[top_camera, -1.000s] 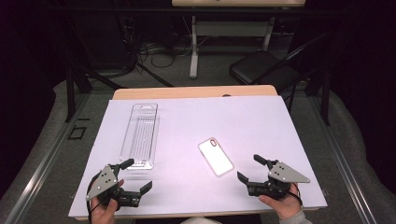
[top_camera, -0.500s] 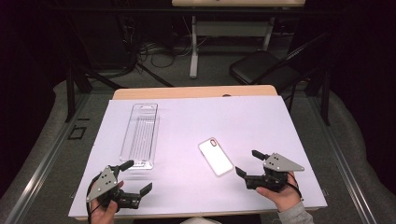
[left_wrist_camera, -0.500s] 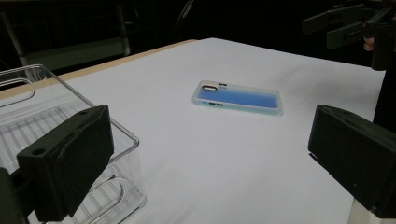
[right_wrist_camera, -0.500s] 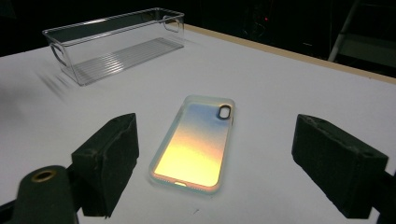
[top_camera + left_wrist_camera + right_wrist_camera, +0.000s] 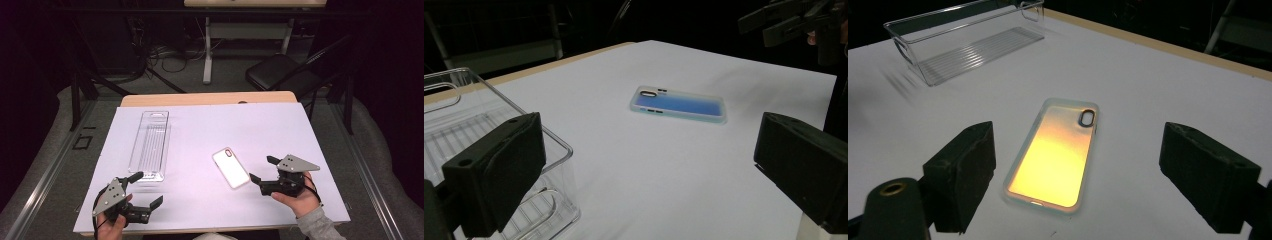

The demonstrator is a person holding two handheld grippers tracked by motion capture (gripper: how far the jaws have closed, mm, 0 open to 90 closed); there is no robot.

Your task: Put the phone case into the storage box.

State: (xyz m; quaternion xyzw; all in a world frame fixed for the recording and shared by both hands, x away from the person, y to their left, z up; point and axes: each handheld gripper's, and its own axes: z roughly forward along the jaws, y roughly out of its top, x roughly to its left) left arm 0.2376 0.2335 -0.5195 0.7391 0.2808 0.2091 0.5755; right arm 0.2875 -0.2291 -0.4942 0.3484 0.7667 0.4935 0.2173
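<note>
From the high view, the right gripper [image 5: 259, 169], jaws wide and empty, approached the phone case [image 5: 230, 167] lying right of the table's centre; closing on its edges seemed next. The left gripper [image 5: 147, 190] waited open by the clear tray [image 5: 150, 145]. The right gripper view revealed the case's camera cutout.

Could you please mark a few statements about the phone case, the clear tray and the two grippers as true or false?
1. The phone case lies flat on the white table cover. True.
2. The phone case sits inside the clear tray. False: it lies apart from the tray, on the cover.
3. The right gripper is clamped on the phone case. False: its fingers stand open, not touching the case.
4. The clear tray is empty. True.
5. The left gripper holds the tray. False: it is open beside the tray's near end.
</note>
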